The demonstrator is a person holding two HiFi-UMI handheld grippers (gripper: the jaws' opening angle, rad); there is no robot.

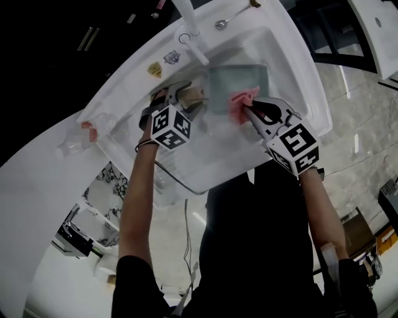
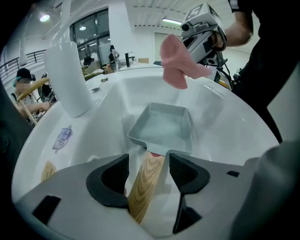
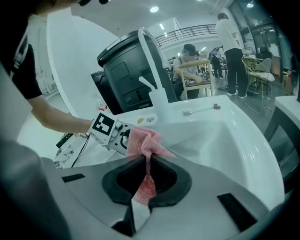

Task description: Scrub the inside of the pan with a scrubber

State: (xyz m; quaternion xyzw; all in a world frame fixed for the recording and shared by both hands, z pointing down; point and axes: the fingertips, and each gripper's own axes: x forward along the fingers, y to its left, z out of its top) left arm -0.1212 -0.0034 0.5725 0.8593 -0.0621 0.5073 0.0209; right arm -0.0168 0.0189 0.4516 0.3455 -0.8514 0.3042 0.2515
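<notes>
A pale grey square pan lies in the white sink, its wooden handle pointing toward me. My left gripper is open with the handle between its jaws and a gap at the right pad. My right gripper is shut on a pink mesh scrubber. It holds the scrubber in the air above the pan's far right side.
A white faucet rises at the sink's back edge. A metal spoon lies on the rim behind it. People sit at tables in the background of the gripper views.
</notes>
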